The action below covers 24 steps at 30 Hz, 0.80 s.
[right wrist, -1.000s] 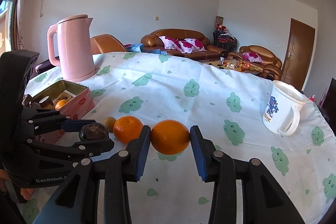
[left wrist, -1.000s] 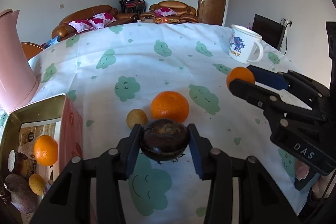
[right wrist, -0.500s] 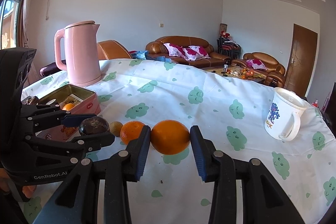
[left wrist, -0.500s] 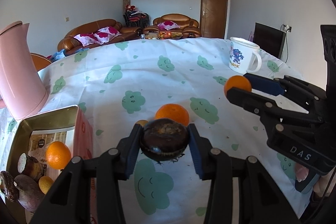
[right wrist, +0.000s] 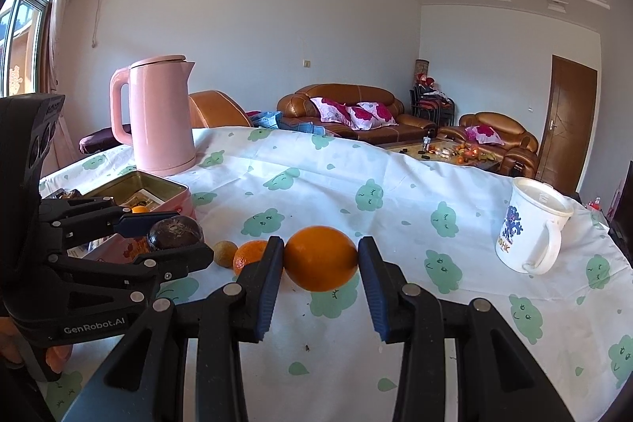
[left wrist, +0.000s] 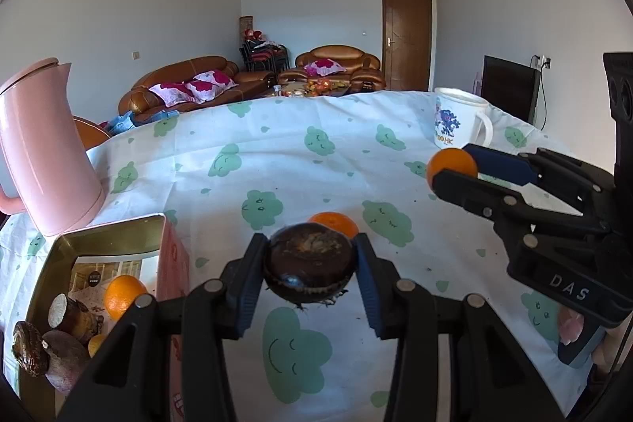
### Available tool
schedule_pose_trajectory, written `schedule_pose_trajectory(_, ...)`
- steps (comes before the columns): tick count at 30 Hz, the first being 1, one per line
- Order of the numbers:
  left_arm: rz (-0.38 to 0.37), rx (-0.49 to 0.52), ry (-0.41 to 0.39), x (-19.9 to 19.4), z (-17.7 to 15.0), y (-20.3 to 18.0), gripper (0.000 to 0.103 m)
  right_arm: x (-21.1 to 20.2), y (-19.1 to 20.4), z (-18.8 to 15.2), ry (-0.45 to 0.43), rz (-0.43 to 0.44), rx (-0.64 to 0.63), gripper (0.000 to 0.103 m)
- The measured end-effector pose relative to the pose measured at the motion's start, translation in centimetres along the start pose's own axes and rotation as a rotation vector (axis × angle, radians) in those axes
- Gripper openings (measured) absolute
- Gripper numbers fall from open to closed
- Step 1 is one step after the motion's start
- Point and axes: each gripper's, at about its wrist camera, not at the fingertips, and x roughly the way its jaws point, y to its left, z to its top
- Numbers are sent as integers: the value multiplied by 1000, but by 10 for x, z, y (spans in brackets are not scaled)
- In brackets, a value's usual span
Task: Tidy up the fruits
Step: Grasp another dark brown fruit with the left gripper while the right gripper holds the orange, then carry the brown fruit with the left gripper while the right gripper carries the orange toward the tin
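My left gripper [left wrist: 309, 265] is shut on a dark brown round fruit [left wrist: 308, 265] and holds it above the tablecloth, right of the pink tin [left wrist: 108, 236]. The tin holds an orange [left wrist: 122, 295] and several brown roots. My right gripper [right wrist: 320, 260] is shut on a large orange [right wrist: 321, 258], held above the cloth; it shows in the left wrist view too [left wrist: 451, 163]. A smaller orange [right wrist: 249, 255] and a small tan fruit [right wrist: 225, 253] lie on the cloth between the grippers. The left gripper with its dark fruit [right wrist: 174, 232] shows in the right wrist view.
A pink kettle [right wrist: 160, 117] stands behind the tin at the left. A white mug [right wrist: 530, 228] with a cartoon print stands at the right. The table wears a white cloth with green clouds [right wrist: 395, 153]. Sofas and a door lie beyond.
Both grippers have risen with their fruits; the table and loose fruits sit lower in view. The small tan fruit is now hidden behind the dark fruit in the left wrist view.
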Motion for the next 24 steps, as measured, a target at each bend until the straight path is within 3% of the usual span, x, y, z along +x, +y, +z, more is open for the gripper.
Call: schedule_pose_trajectory(24, 41, -5, -100, -21, -3, 1, 46, -14, 0, -1, -78, 0, -2, 41)
